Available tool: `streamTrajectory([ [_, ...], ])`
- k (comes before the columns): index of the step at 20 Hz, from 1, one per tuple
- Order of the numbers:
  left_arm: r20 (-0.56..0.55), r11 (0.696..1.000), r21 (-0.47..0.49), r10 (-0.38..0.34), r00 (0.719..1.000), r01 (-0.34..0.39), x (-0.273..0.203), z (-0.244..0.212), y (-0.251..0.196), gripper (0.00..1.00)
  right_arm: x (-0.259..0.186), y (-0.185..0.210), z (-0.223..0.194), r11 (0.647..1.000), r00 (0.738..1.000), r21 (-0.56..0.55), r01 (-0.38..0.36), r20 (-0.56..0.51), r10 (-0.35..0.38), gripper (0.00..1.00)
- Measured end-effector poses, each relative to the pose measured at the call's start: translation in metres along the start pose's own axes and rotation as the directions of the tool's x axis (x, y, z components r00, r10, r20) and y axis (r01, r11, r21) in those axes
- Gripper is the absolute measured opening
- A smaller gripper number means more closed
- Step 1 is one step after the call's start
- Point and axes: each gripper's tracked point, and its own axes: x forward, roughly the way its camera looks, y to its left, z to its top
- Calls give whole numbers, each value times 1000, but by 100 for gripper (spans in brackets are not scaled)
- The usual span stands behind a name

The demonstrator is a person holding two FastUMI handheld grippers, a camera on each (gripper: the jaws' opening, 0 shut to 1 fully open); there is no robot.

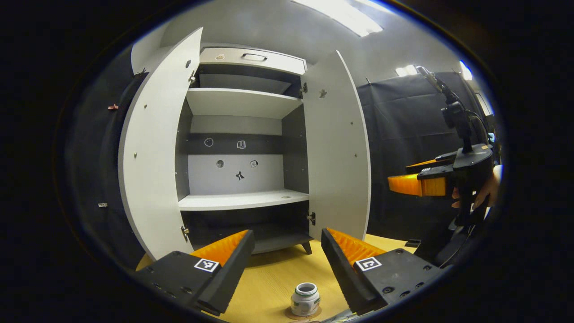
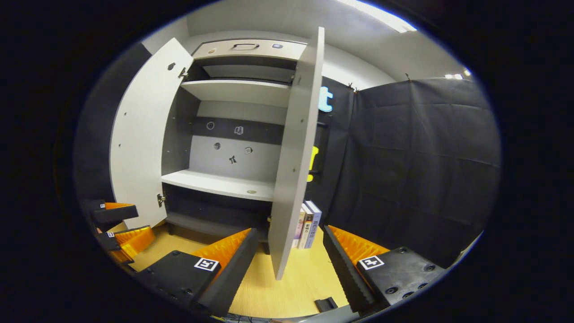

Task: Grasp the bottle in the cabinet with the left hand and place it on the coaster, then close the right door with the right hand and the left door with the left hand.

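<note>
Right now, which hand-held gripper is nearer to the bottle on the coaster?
Left. The left hand-held gripper is open just above the bottle; the right hand-held gripper is off to the side, higher.

bottle (image 1: 305, 298) on coaster (image 1: 291, 313), tongs (image 1: 287, 269) open

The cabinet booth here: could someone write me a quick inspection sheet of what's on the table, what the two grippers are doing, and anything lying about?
Surface: wooden table, bare around the cabinet's feet.
Job's things: bottle upright on the coaster, between the open fingers; cabinet shelves bare; left door and right door both open.
Clutter: books standing upright beside the cabinet, behind the right door; small dark block on the table.
Grippers: left gripper open, above the bottle; right gripper open, facing the right door's edge, held by a hand.
Cables: some at the table's near edge, unclear.
Surroundings: black cloth wall, ceiling lights.
</note>
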Motion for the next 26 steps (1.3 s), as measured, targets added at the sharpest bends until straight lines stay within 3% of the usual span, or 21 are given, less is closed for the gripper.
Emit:
streamTrajectory([
  [4, 12, 1000, 1, -17, 1000, 17, -24, 42, 22, 94, -15, -30, 26, 995, 996, -21, 93, 12, -93, 96],
  [10, 10, 999, -21, -31, 999, 31, -64, 85, 52, 94, 4, -42, 49, 996, 996, 16, 88, 12, -89, 96],
  [13, 23, 998, -51, 44, 999, -43, -80, 107, 89, 94, 27, -55, 63, 995, 995, 41, 88, 35, -89, 96],
  [16, 35, 986, -25, 164, 986, -163, -98, 122, 133, 94, 55, -77, 77, 992, 992, 73, 104, 68, -109, 96],
  [18, 35, 973, -7, 231, 972, -231, -107, 128, 154, 95, 72, -76, 84, 991, 995, 117, 58, 75, -67, 96],
  [26, 18, 912, -111, 399, 917, -395, -114, 125, 180, 96, 119, -60, 98, 986, 989, 138, -94, 128, 76, 96],
])
